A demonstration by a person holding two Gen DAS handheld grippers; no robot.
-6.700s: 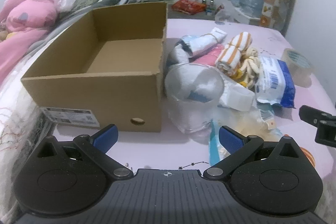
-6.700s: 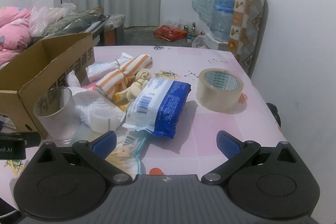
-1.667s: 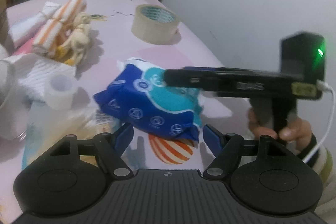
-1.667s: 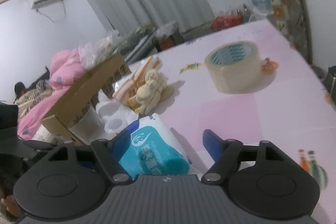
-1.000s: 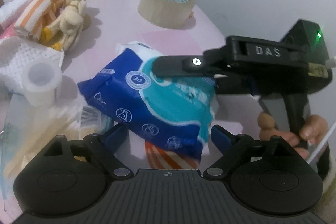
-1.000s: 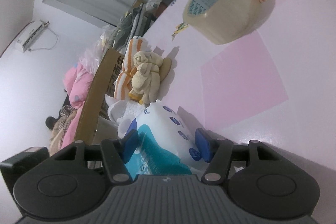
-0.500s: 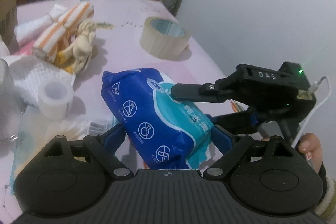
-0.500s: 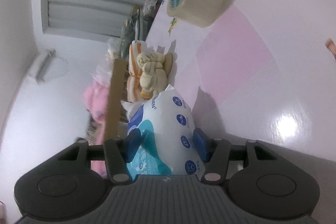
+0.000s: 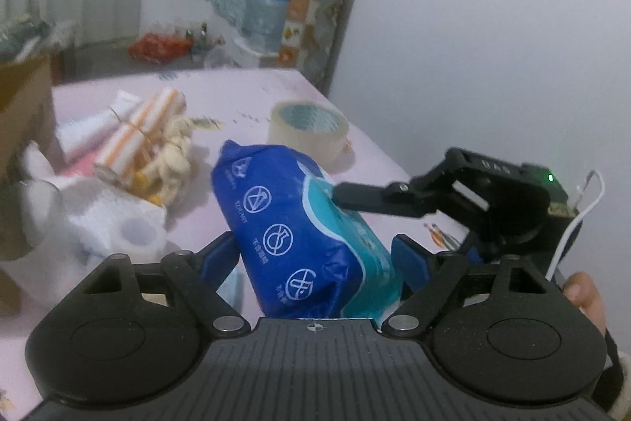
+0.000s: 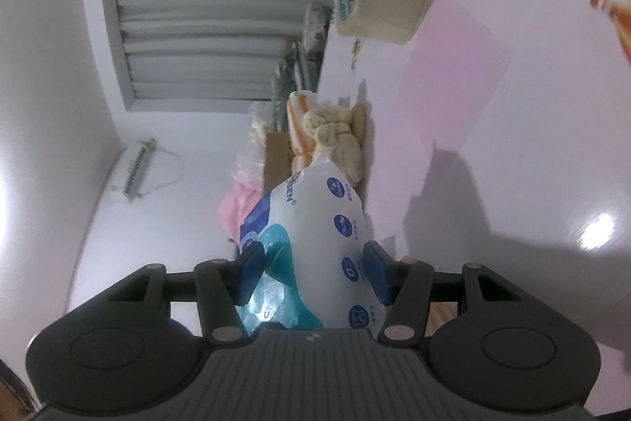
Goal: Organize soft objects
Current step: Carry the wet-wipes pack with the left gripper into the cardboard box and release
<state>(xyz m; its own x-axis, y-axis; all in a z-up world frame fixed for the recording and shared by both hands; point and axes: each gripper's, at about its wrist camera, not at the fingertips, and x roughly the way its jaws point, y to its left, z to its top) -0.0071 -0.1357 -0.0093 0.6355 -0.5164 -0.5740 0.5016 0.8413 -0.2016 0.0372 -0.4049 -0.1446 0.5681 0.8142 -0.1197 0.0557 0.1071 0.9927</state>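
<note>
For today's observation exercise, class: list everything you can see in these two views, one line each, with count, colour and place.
wipes pack: one, blue and teal, off the table, held
tape roll: one, beige, far right of table
striped cloth rolls: tied bundle, orange-white, table centre
cream knotted cloth: one, beside the rolls
white cloth: one, left
cardboard box: one, brown, left edge
table: one, pink
water bottle: one, blue, background
right gripper: black, blue fingers, clamping pack
left gripper: black, blue fingers around pack

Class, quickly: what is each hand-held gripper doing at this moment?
Left hand-held gripper: closed around the blue and teal soft plastic pack.
Right hand-held gripper: closed on the same pack, which is lifted off the pink table.
</note>
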